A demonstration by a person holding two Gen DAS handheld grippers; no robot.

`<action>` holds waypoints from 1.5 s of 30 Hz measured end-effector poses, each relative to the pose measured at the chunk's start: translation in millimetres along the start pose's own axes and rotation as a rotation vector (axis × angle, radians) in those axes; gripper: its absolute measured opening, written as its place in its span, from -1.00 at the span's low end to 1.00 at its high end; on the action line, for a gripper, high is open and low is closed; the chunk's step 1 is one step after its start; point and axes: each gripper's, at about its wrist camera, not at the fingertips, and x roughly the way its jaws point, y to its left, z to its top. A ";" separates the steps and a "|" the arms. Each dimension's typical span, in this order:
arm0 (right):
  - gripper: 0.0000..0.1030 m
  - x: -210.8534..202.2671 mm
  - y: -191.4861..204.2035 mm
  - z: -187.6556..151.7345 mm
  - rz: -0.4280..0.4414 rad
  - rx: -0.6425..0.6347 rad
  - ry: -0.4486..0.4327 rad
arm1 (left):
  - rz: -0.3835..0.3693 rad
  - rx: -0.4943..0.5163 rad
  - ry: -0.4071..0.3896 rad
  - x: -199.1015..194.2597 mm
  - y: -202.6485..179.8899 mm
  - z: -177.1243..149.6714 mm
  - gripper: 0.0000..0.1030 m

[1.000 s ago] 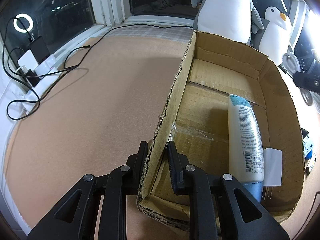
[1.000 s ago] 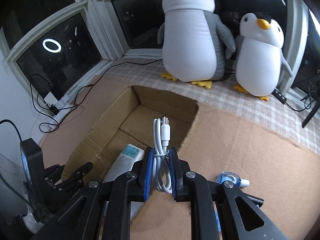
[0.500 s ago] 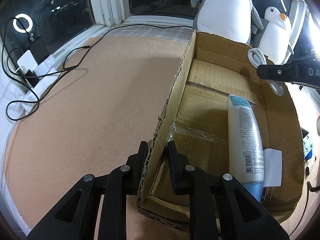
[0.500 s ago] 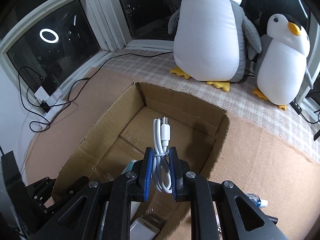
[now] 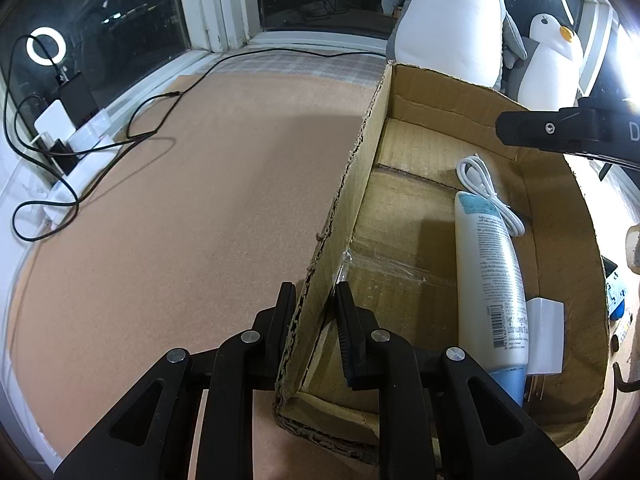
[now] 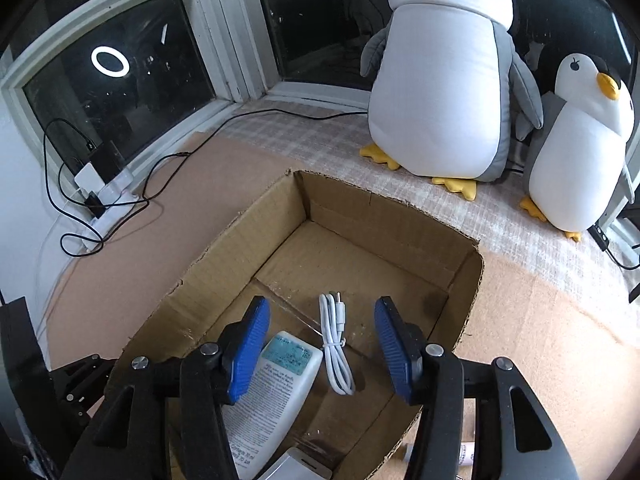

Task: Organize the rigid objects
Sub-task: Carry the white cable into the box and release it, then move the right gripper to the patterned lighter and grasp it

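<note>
Your right tongs [image 6: 322, 344] have just been opening, and they now stand apart over the cardboard box [image 6: 384, 226] with nothing pressed between the blue pads [image 6: 250, 346]. The coiled white cable [image 6: 336, 344] shows between them in the right wrist view, but it lies on the box floor, free of both pads. In the left wrist view the same cable [image 5: 486, 194] rests at the right of centre, its loop touching the top end of the white lotion tube [image 5: 490, 276].

Your left tongs [image 5: 312, 318] are clamped on the box's left wall [image 5: 352, 208], near the lower middle of the frame, one finger outside and one inside, which I take to be steadying the box.

So three things look packed: the cable, the lotion tube lying lengthwise along the box's right half, and a white charger plug [image 5: 546, 336] just beside the tube's lower end at the lower right.

What is left, as far as you can see: a few small items sit on the surface outside the box. A blue-and-white object [image 5: 618, 300] shows past the box's right wall at the right edge of the left wrist view, and a pale tube-like item [image 6: 466, 450] peeks out at the bottom right of the right wrist view. Both are too cut off to identify. I judge the task well under way but not finished.
</note>
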 end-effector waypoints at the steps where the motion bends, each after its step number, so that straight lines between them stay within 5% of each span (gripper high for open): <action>1: -0.02 -0.9 -0.2 0.0 -0.003 0.000 -0.001 | 0.000 0.000 0.000 0.0 0.1 0.0 -0.64; 13: -0.02 -30.0 -14.6 -8.7 -0.008 0.031 -0.012 | 0.000 0.001 0.000 0.0 0.3 -0.1 -0.64; 28: -0.01 -139.4 -79.2 -48.6 -0.044 0.180 -0.060 | 0.001 0.006 0.000 0.2 0.3 0.7 -0.64; 38: -0.01 -207.4 -118.1 -98.4 -0.132 0.260 -0.077 | 0.000 0.022 0.000 -1.1 2.2 -1.3 -0.64; 45: 0.00 -208.0 -148.1 -146.2 -0.142 0.360 -0.035 | 0.002 0.026 0.002 -1.8 1.5 -1.2 -0.64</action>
